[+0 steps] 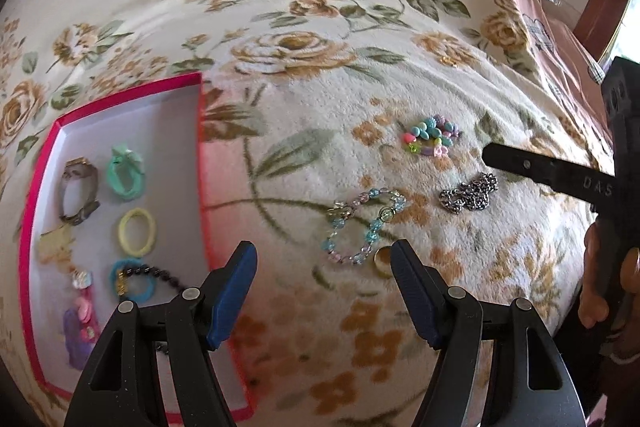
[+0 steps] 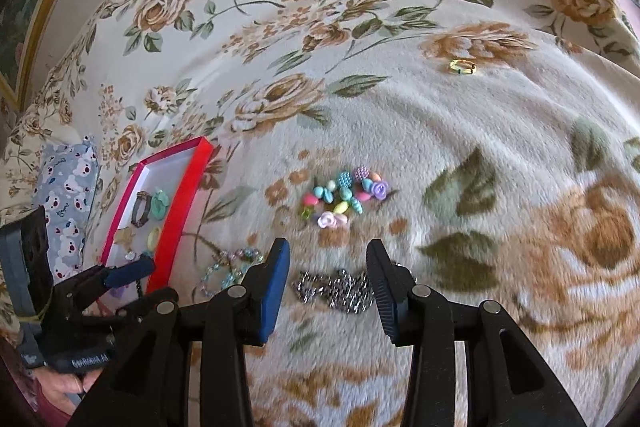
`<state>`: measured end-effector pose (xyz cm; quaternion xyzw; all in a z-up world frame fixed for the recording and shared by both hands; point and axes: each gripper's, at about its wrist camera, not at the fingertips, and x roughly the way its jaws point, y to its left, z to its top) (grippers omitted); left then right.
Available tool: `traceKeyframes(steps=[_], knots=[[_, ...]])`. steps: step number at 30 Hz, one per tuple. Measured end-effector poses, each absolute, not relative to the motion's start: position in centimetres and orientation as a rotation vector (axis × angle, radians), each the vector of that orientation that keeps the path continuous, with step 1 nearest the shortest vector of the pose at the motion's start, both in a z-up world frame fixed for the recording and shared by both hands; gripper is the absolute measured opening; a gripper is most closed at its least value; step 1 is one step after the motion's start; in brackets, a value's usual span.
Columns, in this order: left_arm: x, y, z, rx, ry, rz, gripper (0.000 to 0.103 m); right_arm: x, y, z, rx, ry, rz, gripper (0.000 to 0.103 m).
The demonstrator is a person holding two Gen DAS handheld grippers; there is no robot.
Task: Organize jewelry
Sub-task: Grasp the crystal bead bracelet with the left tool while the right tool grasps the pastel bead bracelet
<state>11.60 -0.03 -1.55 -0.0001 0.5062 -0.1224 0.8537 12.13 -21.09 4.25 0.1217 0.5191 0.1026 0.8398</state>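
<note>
Jewelry is split between a pink-rimmed box (image 1: 120, 95) at the left of the left-wrist view and the floral blanket (image 1: 320, 27). Sorted in the box already: a watch (image 1: 78, 191), a mint scrunchie (image 1: 126, 171), a yellow hair tie (image 1: 137, 230), a blue tie w/ dark beads (image 1: 132, 279), plus pink/purple bits at lower left. Left on the blanket: a clear blue-pink bead bracelet (image 1: 362, 227) at frame centre, a gold ring (image 1: 383, 261) just beside it, a pastel bead bracelet (image 1: 432, 137) further up, a silver chain (image 1: 468, 193) to the right, and a small yellow-green ring (image 2: 462, 66) well apart at upper right of the right-wrist view.

Left gripper (image 1: 324, 263) is spread wide, nothing held, w/ the gold ring touching its right pad in frame. Right gripper (image 2: 328, 267) is likewise spread, empty, straddling the chain.

Step judged in hand: pickup approach, approx. halfway thru the task. Next move likely calls for lowering onto the chain, pinching its bunched middle so no links trail, then carrying it to the box.
</note>
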Motion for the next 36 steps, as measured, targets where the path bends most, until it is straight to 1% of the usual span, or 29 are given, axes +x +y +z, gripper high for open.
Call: traceKeyframes(steps=[6, 7, 9, 14, 15, 19, 20, 22, 23, 24, 26, 27, 28, 36], knots=[[13.2, -1.2, -3.0, -0.001, 1.093, -0.267, 0.068, 13.9, -21.4, 3.5, 0.268, 1.103, 0.194, 0.041], [13.3, -1.4, -3.0, 0.000, 1.092, -0.280, 0.068, 14.0, -21.4, 3.4, 0.268, 1.103, 0.192, 0.042], [13.5, -1.7, -3.3, 0.013, 1.092, -0.280, 0.068, 14.4, -21.5, 3.2, 0.267, 1.102, 0.184, 0.048], [14.6, -2.8, -4.5, 0.019, 1.115, -0.299, 0.068, 15.7, -21.1, 1.9, 0.260, 1.123, 0.167, 0.048], [14.8, -3.0, -4.8, 0.027, 1.120, -0.298, 0.067, 15.9, -21.0, 1.6, 0.254, 1.128, 0.161, 0.048], [15.8, -4.0, -6.2, 0.066, 1.139, -0.307, 0.047, 16.6, -20.7, 0.4, 0.231, 1.140, 0.155, 0.047], [15.9, -4.2, -6.3, 0.075, 1.132, -0.310, 0.043, 16.6, -20.6, 0.3, 0.219, 1.139, 0.151, 0.046], [16.1, -4.3, -6.3, 0.082, 1.124, -0.315, 0.024, 16.8, -20.5, 0.0, 0.186, 1.130, 0.128, 0.030], [16.2, -4.2, -6.4, 0.075, 1.122, -0.319, 0.019, 16.8, -20.5, -0.1, 0.174, 1.128, 0.113, 0.017], [16.3, -4.1, -6.4, 0.067, 1.119, -0.325, 0.015, 16.9, -20.6, -0.1, 0.168, 1.126, 0.100, 0.016], [16.3, -3.9, -6.3, 0.058, 1.116, -0.334, 0.014, 17.0, -20.9, -0.2, 0.177, 1.119, 0.101, 0.015], [16.1, -3.8, -6.2, 0.055, 1.109, -0.335, 0.014, 16.9, -20.8, 0.0, 0.172, 1.112, 0.100, 0.007], [16.0, -3.6, -6.0, 0.051, 1.105, -0.336, 0.011, 16.7, -20.8, 0.2, 0.169, 1.100, 0.102, 0.007], [13.6, -1.6, -3.0, -0.012, 1.046, -0.346, 0.008, 15.1, -20.1, 3.8, 0.203, 1.023, 0.177, 0.006]])
